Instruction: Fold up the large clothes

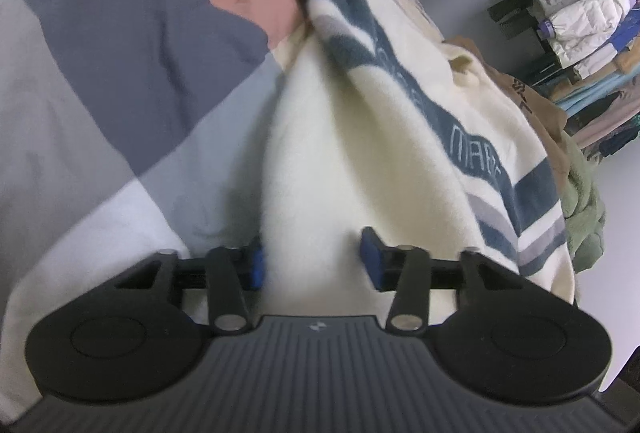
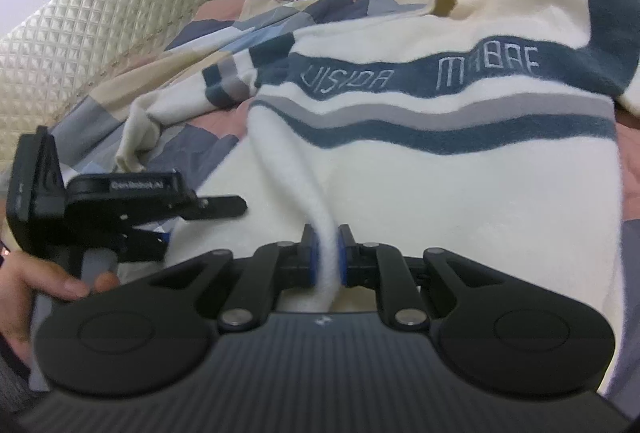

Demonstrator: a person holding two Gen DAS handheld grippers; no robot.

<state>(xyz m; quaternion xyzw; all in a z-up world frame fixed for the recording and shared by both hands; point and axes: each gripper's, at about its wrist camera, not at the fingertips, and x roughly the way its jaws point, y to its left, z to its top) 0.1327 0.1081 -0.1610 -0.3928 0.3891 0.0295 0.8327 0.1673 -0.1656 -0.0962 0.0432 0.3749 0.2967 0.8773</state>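
The cream sweater (image 2: 460, 193) lies spread across the patchwork bedspread (image 2: 208, 29), front side up. A dark blue band runs across the chest with pale stitched lettering, and below it sit a grey stripe and another blue stripe, all rippling with the wrinkles in the knit. One sleeve (image 2: 224, 77), banded in blue and grey, trails off toward the quilted headboard (image 2: 80, 33). Near the hem, the right gripper (image 2: 327, 257) pinches a raised ridge of cream fabric, blue pads nearly together and pressing the fold from both sides. The left gripper (image 1: 312, 261) sits partway open over a cream bulge of the same sweater; fabric fills the gap, but whether the pads grip it is unclear. From the right wrist, a hand (image 2: 36, 293) is seen holding the left gripper's handle just beside the sweater's edge.
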